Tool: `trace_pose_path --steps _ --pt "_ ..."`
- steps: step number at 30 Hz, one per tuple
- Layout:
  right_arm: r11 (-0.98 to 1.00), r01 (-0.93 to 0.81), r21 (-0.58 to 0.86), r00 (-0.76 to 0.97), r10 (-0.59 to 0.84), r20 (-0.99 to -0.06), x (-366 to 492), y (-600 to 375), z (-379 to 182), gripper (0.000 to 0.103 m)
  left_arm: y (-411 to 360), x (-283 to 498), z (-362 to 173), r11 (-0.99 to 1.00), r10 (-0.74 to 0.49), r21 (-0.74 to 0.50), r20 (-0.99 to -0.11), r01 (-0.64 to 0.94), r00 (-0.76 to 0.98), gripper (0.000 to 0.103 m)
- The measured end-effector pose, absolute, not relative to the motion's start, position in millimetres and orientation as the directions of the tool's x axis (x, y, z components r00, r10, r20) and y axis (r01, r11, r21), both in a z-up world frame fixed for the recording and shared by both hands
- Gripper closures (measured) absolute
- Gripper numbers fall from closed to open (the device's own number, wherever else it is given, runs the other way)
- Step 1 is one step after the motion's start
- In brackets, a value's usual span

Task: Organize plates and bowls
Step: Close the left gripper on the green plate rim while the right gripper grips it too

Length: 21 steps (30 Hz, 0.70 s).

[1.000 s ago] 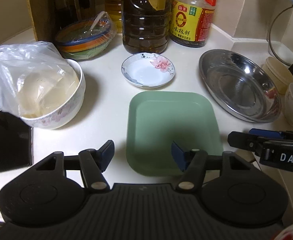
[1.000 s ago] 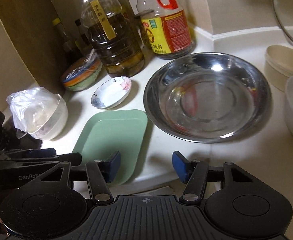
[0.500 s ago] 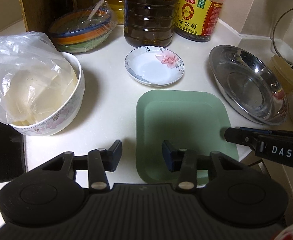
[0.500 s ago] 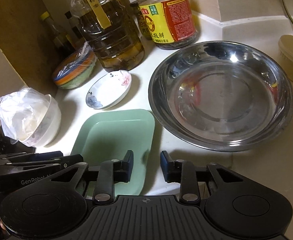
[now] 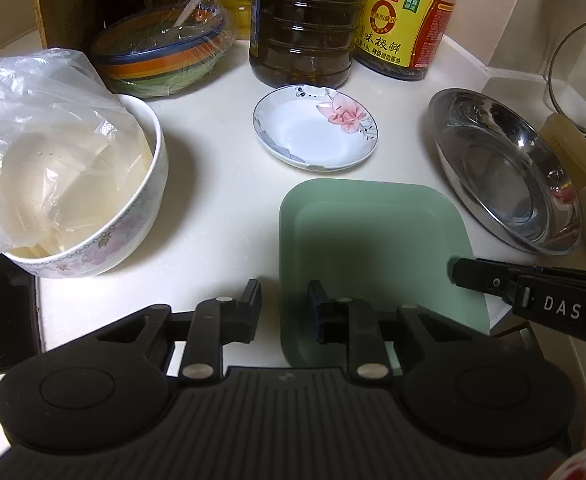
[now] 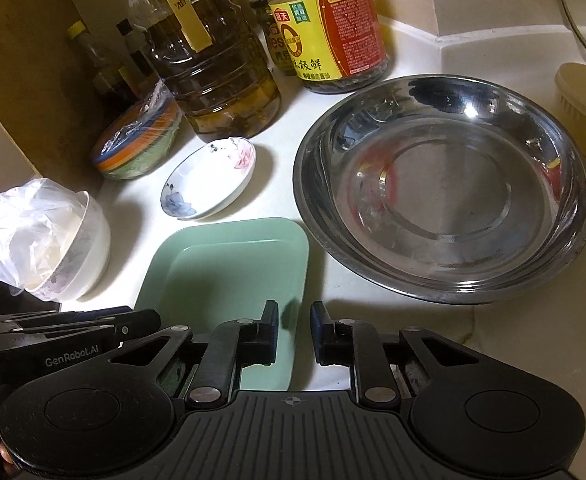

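Two grippers close in on one green plate (image 5: 369,248), which lies flat on the white counter (image 5: 221,216) at its front edge. Left gripper (image 5: 284,306) straddles the plate's near left rim, one finger outside it over the counter, the other over the plate's floor; the jaws are parted by a narrow gap and nothing is pinched yet. Right gripper (image 6: 294,328) does the same at the plate's near right edge, jaws likewise narrowly parted and empty. That looks like lining up a rim pinch, sensible for a shallow plate lying flat, though whether either pad touches the rim I cannot tell.

Moving outward: a small flowered saucer (image 5: 315,128) sits just behind the plate, apart from it. A steel basin (image 6: 441,188) lies just to the right, wide and empty, in my judgement a likely base for stacking. A white bowl (image 5: 93,216) with a plastic bag (image 5: 33,136) in it stands to the left, and a striped bowl (image 5: 157,60) under cling film sits at the back beside the oil bottle (image 6: 209,60) and the soy sauce bottle (image 6: 329,24).

Only the right view shows the basin's full round floor; the left view alone shows the spoon handle under the film.
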State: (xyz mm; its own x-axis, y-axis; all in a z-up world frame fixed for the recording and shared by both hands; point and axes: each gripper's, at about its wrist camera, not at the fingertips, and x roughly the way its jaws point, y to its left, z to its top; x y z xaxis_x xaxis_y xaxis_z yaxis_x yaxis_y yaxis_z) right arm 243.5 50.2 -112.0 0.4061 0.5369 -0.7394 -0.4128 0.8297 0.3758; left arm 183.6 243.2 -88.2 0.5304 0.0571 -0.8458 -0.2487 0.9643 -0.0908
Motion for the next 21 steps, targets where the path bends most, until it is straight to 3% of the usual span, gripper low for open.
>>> trace_pose_path --steps 10,21 --pt "0.848 -0.395 0.355 0.425 0.511 -0.748 244 55 -115 0.098 246 185 -88 0.964 0.026 -0.122 -0.842 -0.236 0.539 0.095" --pt "0.849 -0.391 0.355 0.425 0.509 -0.749 245 57 -107 0.099 253 178 -77 0.961 0.003 -0.151 -0.832 -0.231 0.555 0.098"
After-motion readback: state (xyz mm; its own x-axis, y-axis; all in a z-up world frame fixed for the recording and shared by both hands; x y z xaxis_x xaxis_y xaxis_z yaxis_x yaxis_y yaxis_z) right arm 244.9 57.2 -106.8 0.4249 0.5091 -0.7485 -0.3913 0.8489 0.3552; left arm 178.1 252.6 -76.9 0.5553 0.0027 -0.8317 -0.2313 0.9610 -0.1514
